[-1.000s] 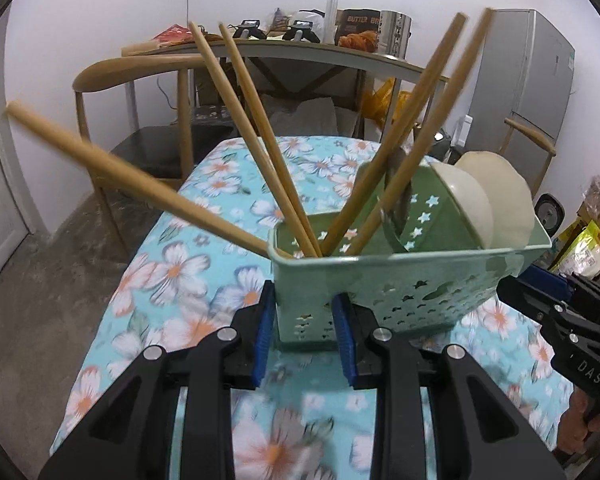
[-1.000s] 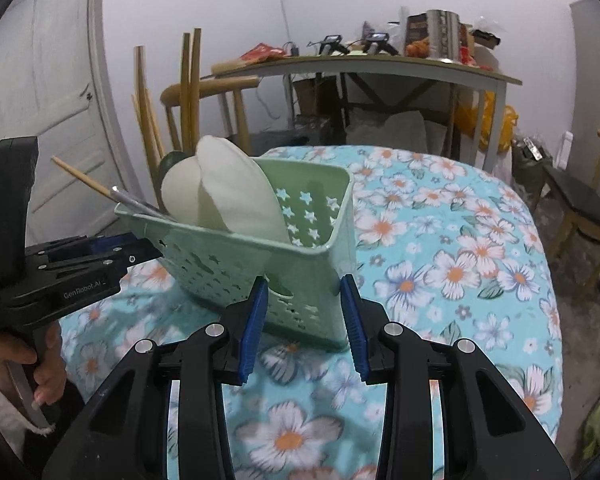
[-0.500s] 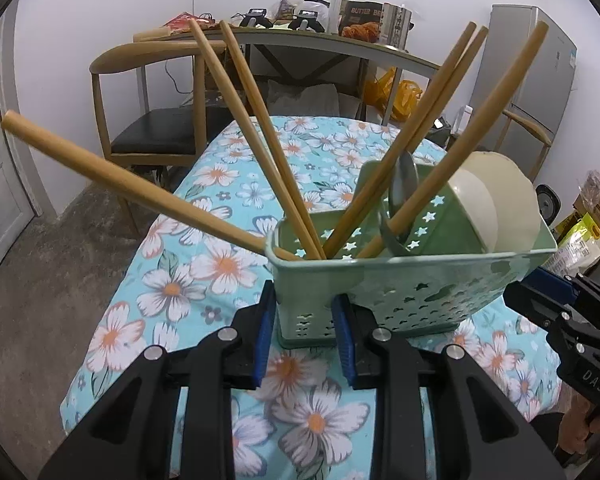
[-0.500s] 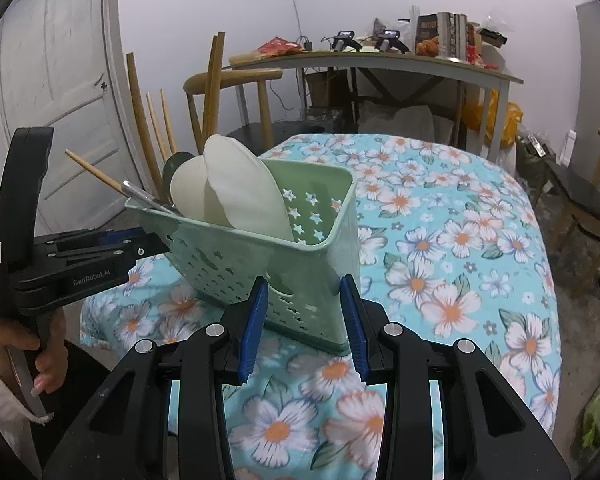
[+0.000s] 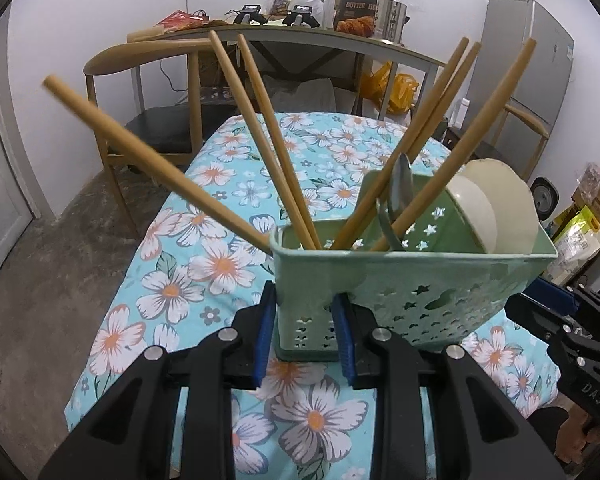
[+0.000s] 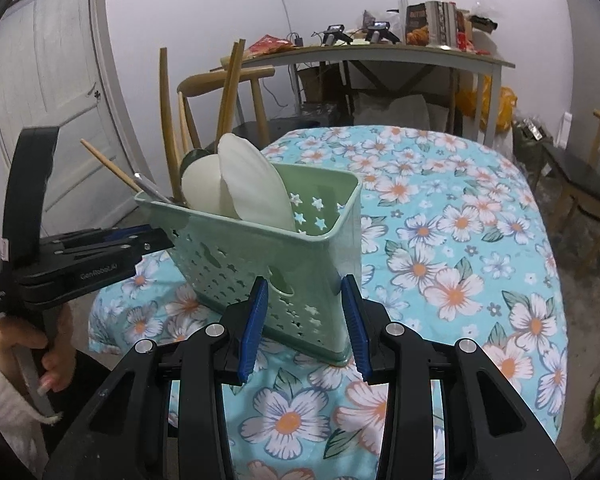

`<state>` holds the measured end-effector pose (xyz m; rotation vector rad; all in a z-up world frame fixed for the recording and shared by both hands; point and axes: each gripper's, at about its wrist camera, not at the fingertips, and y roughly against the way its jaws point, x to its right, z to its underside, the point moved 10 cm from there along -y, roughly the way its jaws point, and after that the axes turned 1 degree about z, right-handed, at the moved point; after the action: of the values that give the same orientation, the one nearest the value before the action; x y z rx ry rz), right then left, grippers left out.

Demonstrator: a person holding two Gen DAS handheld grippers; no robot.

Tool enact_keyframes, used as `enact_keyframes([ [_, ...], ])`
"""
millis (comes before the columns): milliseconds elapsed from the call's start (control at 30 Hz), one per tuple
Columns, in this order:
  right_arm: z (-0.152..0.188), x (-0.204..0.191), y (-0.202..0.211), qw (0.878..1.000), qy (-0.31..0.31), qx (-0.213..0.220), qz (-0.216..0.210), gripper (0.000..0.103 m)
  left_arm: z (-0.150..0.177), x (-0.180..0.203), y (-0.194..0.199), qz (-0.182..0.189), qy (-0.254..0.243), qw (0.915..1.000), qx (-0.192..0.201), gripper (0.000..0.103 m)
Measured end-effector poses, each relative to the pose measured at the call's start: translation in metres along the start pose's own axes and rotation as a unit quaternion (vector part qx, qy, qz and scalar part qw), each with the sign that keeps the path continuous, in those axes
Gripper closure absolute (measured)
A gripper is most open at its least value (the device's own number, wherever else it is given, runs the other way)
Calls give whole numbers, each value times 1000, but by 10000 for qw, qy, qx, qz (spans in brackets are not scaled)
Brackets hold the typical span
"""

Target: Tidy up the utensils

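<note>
A pale green perforated utensil basket (image 5: 412, 280) (image 6: 260, 252) stands on the floral tablecloth (image 5: 204, 240) near the table's front end. It holds several wooden chopsticks (image 5: 260, 120) fanned outward, a metal spoon (image 5: 400, 184) and two cream dishes (image 5: 496, 204) (image 6: 252, 184). My left gripper (image 5: 305, 336) is shut on the basket's narrow left end. My right gripper (image 6: 306, 320) is shut on the opposite end's corner. Each gripper shows in the other's view, the left gripper (image 6: 152, 240) held by a hand (image 6: 48, 360).
A wooden chair (image 5: 140, 56) and a cluttered desk (image 5: 300, 32) stand beyond the table. A grey fridge (image 5: 520, 72) is at the back right, a white door (image 6: 52, 100) at the left. Another chair (image 6: 580, 176) stands right of the table.
Both grippers and the basket have drawn back toward the table's near end, so more cloth and floor show beyond. The chopsticks have shifted slightly. Both grips are unchanged.
</note>
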<state>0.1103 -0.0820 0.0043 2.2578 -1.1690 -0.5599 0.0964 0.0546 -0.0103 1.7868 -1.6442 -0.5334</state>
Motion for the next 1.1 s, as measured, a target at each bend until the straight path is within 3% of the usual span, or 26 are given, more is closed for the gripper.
enact_keyframes([
  [267,-1,4,-7,9999,3,53,146,64,-7,3,-4,56,-94,9999,120,75],
  [600,2,4,-5,9999,-137,84,28,64,-5,8,-4,83,-346,9993,-107,73],
  [700,-1,5,-7,9999,-76,61,27,64,-7,6,-4,34,-403,9991,-120,63],
  [933,1,7,-9,9999,-101,20,-36,63,-2,7,1,-57,-789,9966,-242,55],
  [1000,1,6,-10,10000,-54,6,-38,61,0,5,4,-184,-997,9946,-220,44],
  [1100,1,4,-10,10000,36,2,6,61,6,7,8,-54,-1162,9928,-288,39],
])
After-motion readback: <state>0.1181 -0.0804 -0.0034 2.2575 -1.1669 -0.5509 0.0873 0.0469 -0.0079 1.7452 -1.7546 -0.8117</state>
